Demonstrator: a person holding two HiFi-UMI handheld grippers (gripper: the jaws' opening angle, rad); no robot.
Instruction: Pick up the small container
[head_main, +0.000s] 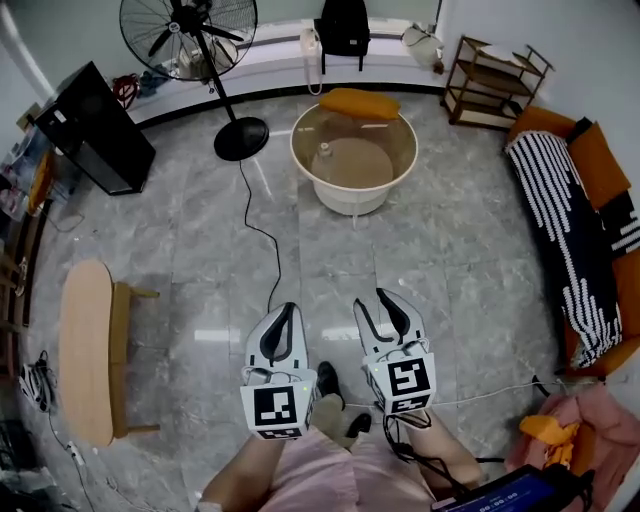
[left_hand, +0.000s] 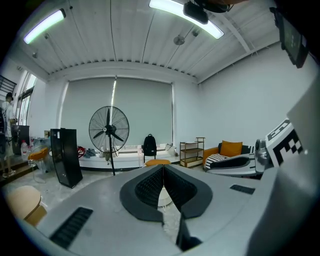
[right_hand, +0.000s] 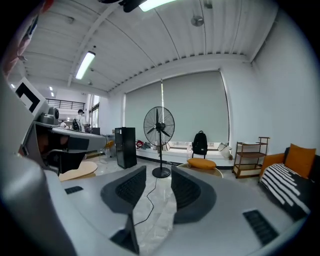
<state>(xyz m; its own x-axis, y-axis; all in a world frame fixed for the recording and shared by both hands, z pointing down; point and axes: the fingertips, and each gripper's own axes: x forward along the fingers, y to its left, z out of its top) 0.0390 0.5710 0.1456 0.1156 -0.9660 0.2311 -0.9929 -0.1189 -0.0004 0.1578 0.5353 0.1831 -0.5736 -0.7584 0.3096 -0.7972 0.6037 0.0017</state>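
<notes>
A small pale container stands on the round glass-topped table far ahead on the floor, next to an orange cushion lying on the table's far rim. Both grippers hover low over the grey floor near the person's knees, well short of the table. My left gripper is shut with nothing in it; its pads meet in the left gripper view. My right gripper is open and empty, the floor showing between its pads. The cushion shows beyond the right jaws; the container is too small to make out there.
A standing fan with a black cable trailing over the floor is at the back left. A black cabinet, a wooden bench, a striped sofa, a shelf and a backpack ring the room.
</notes>
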